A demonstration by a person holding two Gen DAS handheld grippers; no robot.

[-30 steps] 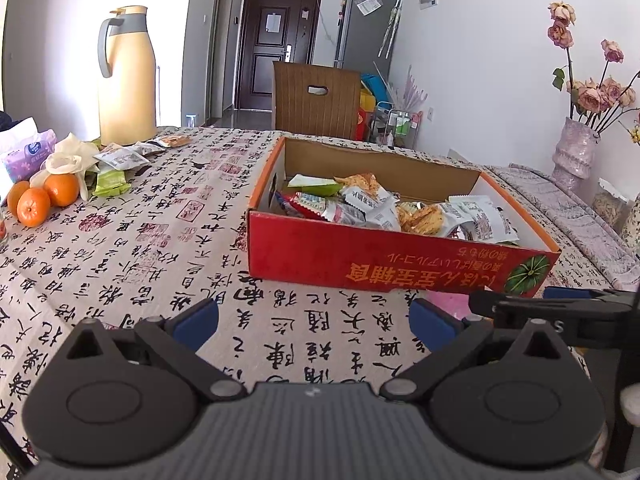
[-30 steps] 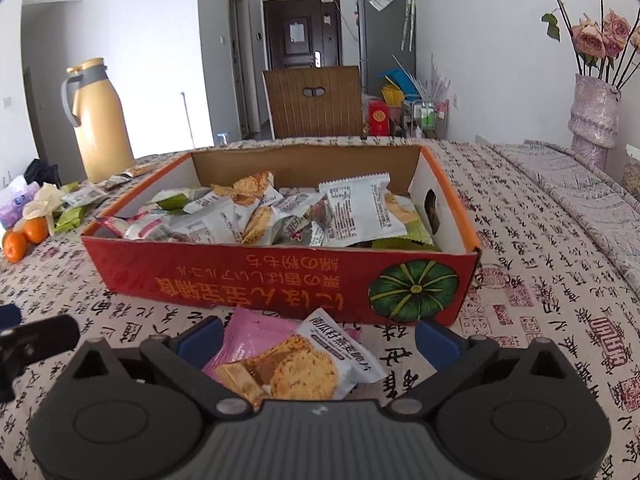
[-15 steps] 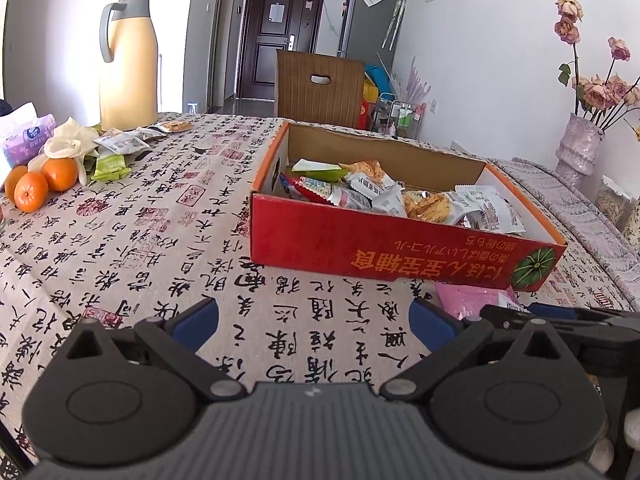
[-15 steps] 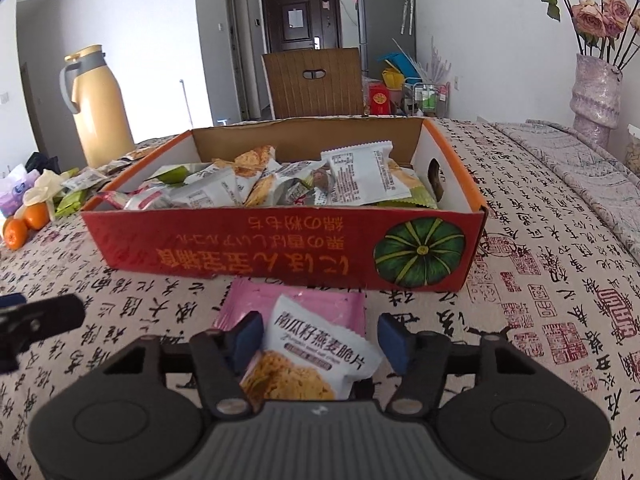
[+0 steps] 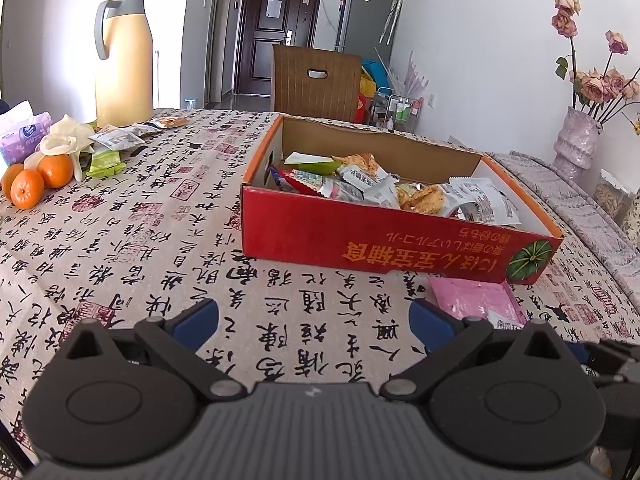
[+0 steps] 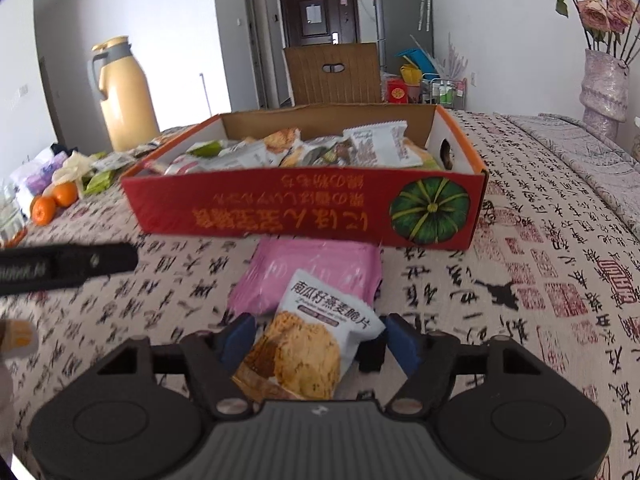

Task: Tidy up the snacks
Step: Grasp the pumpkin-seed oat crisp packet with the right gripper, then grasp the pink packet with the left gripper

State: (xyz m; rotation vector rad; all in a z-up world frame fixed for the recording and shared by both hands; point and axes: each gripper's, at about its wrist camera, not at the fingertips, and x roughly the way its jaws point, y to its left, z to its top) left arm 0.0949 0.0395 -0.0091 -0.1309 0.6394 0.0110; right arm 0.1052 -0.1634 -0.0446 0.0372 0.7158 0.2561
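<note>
Oat-crisp packet sits between the right gripper fingers (just re-spread slightly, grip unclear), so squeeze before lifting.

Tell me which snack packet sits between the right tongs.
The white oat-crisp packet with the biscuit picture, lying partly on the pink packet before the red box; the other snacks are inside the box or far left.
</note>
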